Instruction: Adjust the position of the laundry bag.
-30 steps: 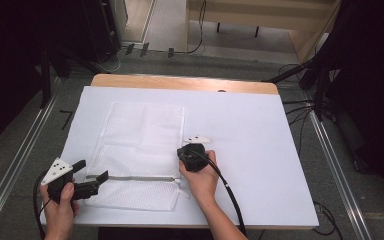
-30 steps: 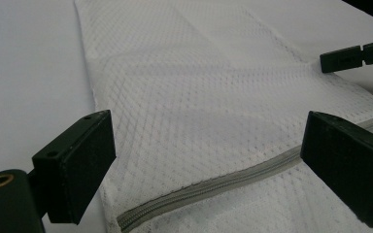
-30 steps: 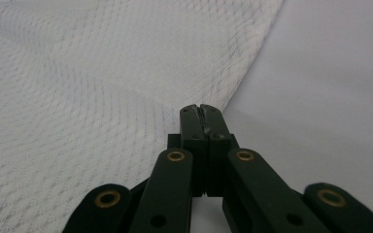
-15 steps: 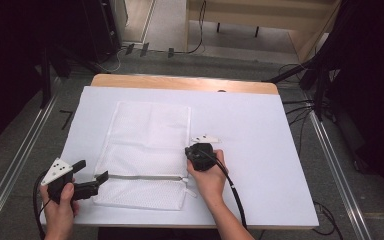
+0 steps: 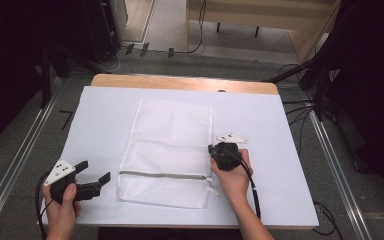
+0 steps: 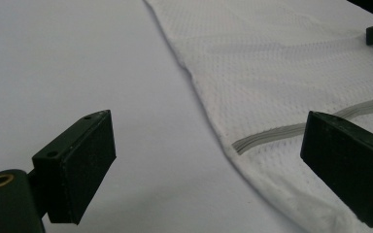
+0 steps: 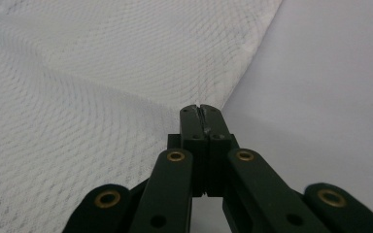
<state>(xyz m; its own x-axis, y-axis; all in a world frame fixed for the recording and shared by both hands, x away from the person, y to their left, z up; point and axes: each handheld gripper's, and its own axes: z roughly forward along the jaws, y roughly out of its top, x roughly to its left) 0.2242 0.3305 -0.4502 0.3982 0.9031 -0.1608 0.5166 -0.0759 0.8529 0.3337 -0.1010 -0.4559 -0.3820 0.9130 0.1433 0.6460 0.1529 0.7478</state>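
my right jaws are pressed together with nothing clearly between them, the right gripper sitting at the right edge of the mesh bag; i can't tell whether a thread of mesh is caught at the tips. my left jaws stand wide apart, the left gripper resting on the table just beside the bag's left edge, empty.

the bag lies flat in the middle of the white table, long side running away from me, with a grey zipper crossing it near my end.

i judge it light, soft and floppy: thin netting that will sag and fold if lifted by one point, and slide easily on the smooth top. the hemmed edges or the zipper band look the firmest places to pinch; the open mesh would probably snag or stretch.

count: one bag, one zipper, two grippers.
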